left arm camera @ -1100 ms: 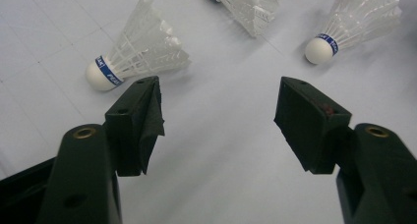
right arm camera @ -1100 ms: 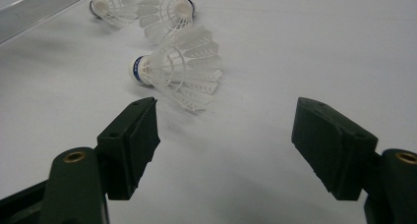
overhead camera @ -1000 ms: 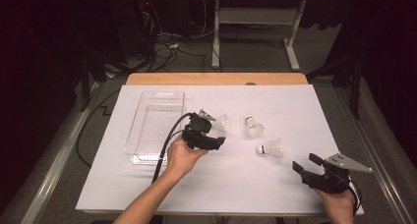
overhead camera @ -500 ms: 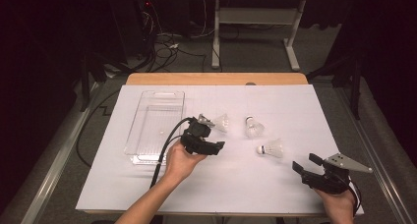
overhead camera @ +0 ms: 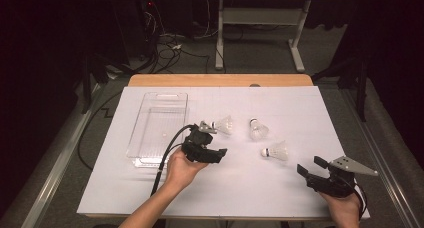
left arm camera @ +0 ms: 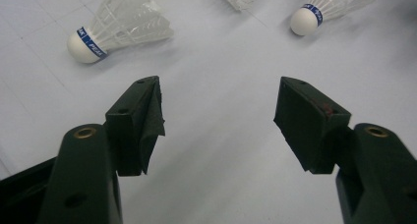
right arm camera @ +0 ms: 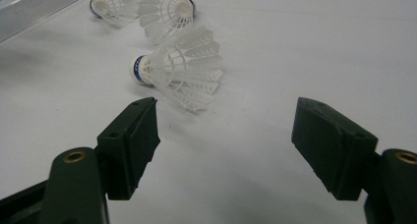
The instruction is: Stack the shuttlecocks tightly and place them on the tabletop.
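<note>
The left gripper (overhead camera: 218,153) has been drawn back slightly from the nearest white feathered shuttlecock (overhead camera: 223,124), lying on the white counter (overhead camera: 280,188) at its twelve o'clock. Both grippers (the right gripper (overhead camera: 309,167) included) are held apart, empty.

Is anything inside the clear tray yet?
Nothing visible: the clear tray looks empty, though the left gripper and its cable cover its near right corner. All three shuttlecocks lie on the white sheet.
</note>
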Available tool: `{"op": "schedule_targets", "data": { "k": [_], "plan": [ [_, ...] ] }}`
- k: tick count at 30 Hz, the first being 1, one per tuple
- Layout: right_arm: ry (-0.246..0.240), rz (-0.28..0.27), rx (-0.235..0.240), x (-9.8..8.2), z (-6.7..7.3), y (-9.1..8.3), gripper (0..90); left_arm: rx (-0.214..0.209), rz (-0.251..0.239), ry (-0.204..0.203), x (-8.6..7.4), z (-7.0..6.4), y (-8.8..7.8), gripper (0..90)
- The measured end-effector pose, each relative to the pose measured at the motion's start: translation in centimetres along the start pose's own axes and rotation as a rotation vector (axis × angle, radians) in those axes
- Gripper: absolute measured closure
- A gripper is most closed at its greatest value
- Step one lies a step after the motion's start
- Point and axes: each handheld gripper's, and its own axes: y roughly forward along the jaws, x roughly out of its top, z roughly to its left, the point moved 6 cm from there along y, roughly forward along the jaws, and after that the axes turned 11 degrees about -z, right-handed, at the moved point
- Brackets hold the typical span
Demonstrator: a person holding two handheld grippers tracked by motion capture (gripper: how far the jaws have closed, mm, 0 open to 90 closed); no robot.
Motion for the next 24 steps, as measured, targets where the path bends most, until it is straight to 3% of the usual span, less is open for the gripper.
{"op": "schedule_targets", "data": {
  "k": [24],
  "plan": [
    [0.003, 0.001, -0.005, 0.0, -0.1, 0.0, 26.2, -0.003, 0.005, 0.026, -2.1, -0.5, -1.1, 35.3]
  ]
}}
